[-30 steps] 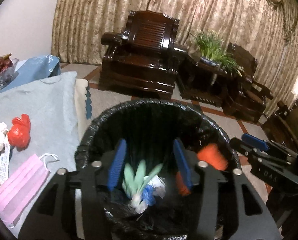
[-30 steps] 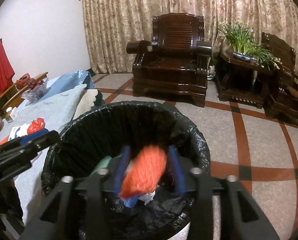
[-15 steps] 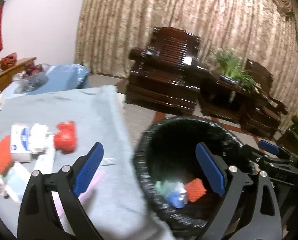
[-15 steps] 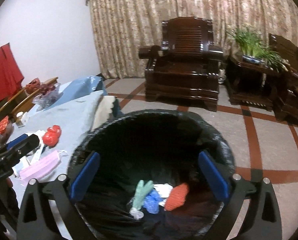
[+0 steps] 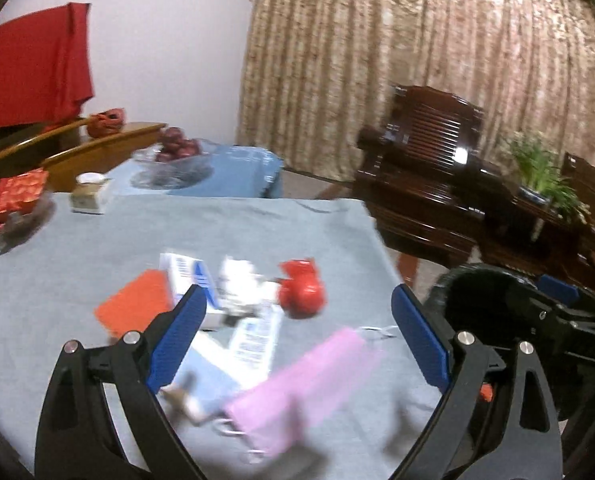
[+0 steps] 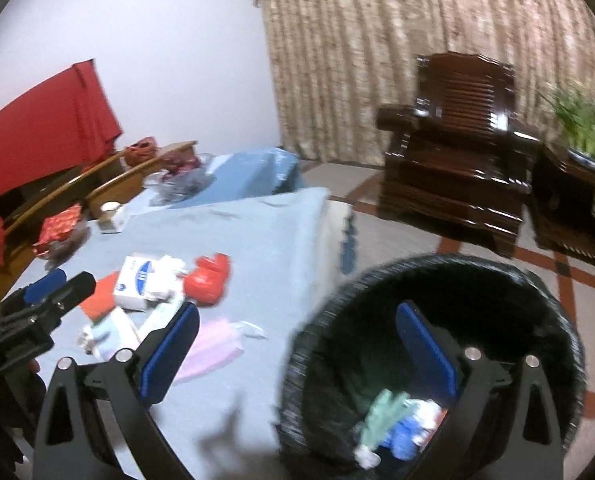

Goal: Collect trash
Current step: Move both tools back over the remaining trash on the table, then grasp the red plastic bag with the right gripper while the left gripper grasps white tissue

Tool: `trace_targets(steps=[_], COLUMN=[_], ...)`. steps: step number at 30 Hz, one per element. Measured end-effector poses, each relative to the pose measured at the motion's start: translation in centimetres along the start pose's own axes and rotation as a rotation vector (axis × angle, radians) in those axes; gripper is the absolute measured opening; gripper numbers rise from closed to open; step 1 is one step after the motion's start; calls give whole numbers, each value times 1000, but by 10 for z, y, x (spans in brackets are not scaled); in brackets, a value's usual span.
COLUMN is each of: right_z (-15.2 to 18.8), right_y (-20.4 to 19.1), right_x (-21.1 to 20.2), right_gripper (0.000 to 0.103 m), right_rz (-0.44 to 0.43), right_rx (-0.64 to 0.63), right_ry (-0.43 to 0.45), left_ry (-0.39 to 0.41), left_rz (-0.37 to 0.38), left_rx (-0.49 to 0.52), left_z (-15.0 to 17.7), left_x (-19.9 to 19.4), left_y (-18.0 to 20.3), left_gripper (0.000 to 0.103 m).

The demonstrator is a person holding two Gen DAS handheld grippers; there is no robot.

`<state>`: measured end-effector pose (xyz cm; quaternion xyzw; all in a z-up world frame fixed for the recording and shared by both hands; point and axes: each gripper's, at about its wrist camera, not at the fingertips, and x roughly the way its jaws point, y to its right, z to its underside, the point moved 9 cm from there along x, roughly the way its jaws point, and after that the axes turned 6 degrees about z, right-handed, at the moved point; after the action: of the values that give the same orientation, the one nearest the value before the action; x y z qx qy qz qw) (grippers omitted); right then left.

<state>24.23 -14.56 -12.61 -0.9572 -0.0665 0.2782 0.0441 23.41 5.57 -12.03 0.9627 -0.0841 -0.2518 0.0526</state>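
My left gripper (image 5: 297,338) is open and empty above the grey tablecloth (image 5: 97,248), over a heap of litter. In that heap lie a pink face mask (image 5: 301,384), a red crumpled bag (image 5: 301,292), a white and blue box (image 5: 189,276), white tissue (image 5: 237,284) and an orange card (image 5: 133,308). My right gripper (image 6: 297,344) is open and empty, straddling the table edge and the black-lined bin (image 6: 545,312). Green, blue and white scraps (image 6: 393,424) lie in the bin. The pink mask (image 6: 213,344) and red bag (image 6: 209,276) also show left of the bin.
A red gift box (image 5: 15,196), a small jar (image 5: 89,192) and a glass bowl of dark fruit (image 5: 173,160) stand at the table's far side. A dark wooden armchair (image 6: 457,168) and a side table with a green plant (image 5: 537,176) stand behind the bin.
Both grippers opened and dropped the green and orange pieces into the bin. Both then swung left, the left one to over the table's litter, the right one to the bin's left rim.
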Motion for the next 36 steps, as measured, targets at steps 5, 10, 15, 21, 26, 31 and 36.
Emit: trace_targets(steps=[5, 10, 15, 21, 26, 31, 36], right_z=[-10, -13, -5, 6, 15, 20, 28], right_y=[-47, -78, -97, -109, -110, -109, -115], right_x=[24, 52, 86, 131, 165, 183, 190], right_gripper=[97, 97, 96, 90, 82, 68, 63], right_rz=[-62, -78, -81, -67, -50, -54, -72], right_rx=[-41, -68, -80, -103, -125, -130, -150], right_ry=[11, 6, -25, -84, -135, -180, -209], left_ry=[9, 6, -10, -33, -48, -41, -38], left_rz=[-86, -159, -194, -201, -193, -180, -172], left_rx=[-35, -57, -92, -108, -138, -129, -123], left_z=[-2, 1, 7, 15, 19, 15, 13], left_x=[-7, -5, 8, 29, 45, 56, 63], left_y=[-50, -96, -126, -137, -145, -141, -135], left_gripper=[91, 91, 91, 91, 91, 91, 91])
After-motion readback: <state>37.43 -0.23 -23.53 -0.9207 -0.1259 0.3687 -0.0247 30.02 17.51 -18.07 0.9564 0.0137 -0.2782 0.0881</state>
